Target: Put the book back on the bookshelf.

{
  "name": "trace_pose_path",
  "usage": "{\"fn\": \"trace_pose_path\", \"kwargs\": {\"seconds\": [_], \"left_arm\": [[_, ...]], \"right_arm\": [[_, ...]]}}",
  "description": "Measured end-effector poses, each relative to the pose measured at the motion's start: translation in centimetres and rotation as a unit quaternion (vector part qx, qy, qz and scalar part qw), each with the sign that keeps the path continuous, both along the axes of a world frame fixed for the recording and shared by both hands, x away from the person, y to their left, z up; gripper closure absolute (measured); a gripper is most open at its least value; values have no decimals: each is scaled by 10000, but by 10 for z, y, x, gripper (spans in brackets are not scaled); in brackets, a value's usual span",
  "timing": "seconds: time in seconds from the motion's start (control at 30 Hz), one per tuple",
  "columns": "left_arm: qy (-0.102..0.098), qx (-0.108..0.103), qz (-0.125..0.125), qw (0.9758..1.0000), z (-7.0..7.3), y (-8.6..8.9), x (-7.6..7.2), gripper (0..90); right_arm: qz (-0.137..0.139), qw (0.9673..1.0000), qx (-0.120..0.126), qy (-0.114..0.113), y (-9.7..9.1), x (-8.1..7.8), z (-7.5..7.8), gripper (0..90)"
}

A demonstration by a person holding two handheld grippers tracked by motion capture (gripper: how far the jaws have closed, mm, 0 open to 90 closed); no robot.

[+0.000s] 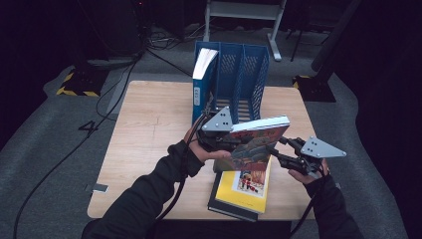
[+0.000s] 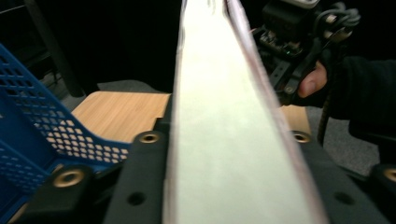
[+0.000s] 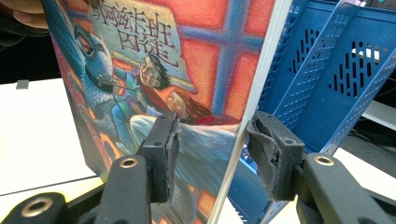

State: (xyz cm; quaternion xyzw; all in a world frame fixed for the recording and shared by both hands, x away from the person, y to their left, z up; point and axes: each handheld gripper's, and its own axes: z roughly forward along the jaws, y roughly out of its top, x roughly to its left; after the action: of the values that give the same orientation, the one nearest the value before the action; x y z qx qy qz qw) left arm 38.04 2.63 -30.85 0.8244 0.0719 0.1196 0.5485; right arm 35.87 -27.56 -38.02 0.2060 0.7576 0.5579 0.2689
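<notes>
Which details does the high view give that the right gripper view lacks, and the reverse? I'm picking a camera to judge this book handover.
High view: the whole table, a yellow book lying on a dark book, a white-paged book standing in the left slot of the blue rack, and the left tongs clamped on the picture book. Right gripper view: the cover drawing up close, and the right tongs straddling that book's page edge, with a gap beside one pad. Both: the picture book and the blue rack.

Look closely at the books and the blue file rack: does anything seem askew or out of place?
Yes. The book in the rack leans sideways in its slot of the blue file rack instead of standing upright.
</notes>
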Motion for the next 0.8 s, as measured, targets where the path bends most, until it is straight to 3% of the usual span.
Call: {"fn": "trace_pose_path", "kwargs": {"seconds": [0.2,0.33,0.43,0.57,0.8], "left_arm": [[18,-16,30,10000,-1,-1,0,730],[-78,-82,64,9999,-5,-2,-3,725],[-35,-71,107,9999,-10,-4,-3,688],[52,-171,111,9998,-18,-3,-2,728],[-13,-44,235,9997,-15,-6,-1,740]], "right_arm": [[-28,10000,-23,-11,0,0,0,522],[-44,10000,-33,-8,0,0,0,521],[-25,10000,-12,-1,0,0,-1,519],[-28,10000,17,30,-1,0,-1,517],[-98,9999,-5,31,-2,0,-1,445]]}}
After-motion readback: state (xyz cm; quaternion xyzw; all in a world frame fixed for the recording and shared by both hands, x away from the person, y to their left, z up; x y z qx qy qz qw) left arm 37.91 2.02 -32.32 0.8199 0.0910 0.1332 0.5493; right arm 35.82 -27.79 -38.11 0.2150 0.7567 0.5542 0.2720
